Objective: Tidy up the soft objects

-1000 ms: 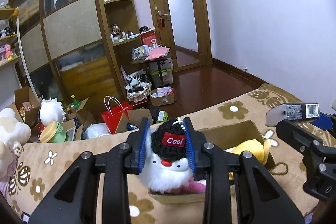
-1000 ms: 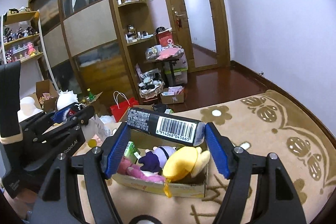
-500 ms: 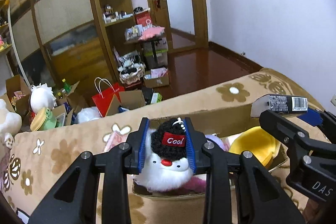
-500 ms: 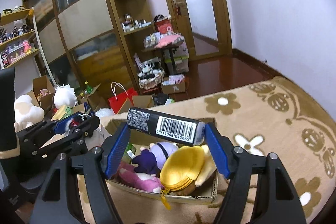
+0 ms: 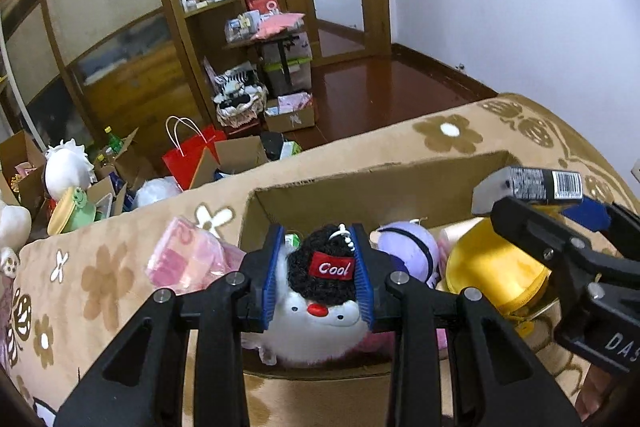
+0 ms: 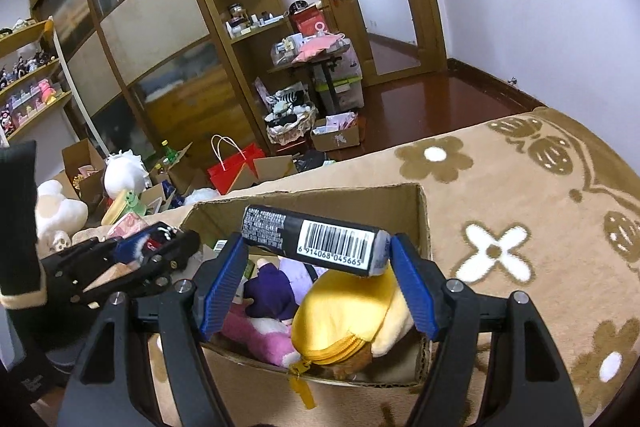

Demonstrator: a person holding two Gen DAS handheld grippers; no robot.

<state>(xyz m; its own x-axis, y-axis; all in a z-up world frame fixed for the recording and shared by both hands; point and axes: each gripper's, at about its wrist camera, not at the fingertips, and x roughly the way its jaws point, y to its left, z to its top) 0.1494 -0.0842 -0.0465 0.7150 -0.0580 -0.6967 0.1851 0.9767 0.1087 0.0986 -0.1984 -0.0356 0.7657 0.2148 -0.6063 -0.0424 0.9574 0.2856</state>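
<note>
Left gripper point(image 5: 320, 279) pinches a white plush in a black "Cool" cap point(image 5: 318, 297) over the cardboard box point(image 6: 424, 223); right gripper point(image 6: 316, 277) clamps a barcoded pack point(image 6: 316, 241) above it. Several plush toys already lie inside; a pink packet point(image 5: 192, 259) waits on the blanket.

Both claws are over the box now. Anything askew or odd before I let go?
One oddity: the dark barcoded pack sits tilted between the right claw's pads, held by its ends above the cardboard box. The pink packet lies outside the box on the blanket. The penguin plush looks squarely held.
</note>
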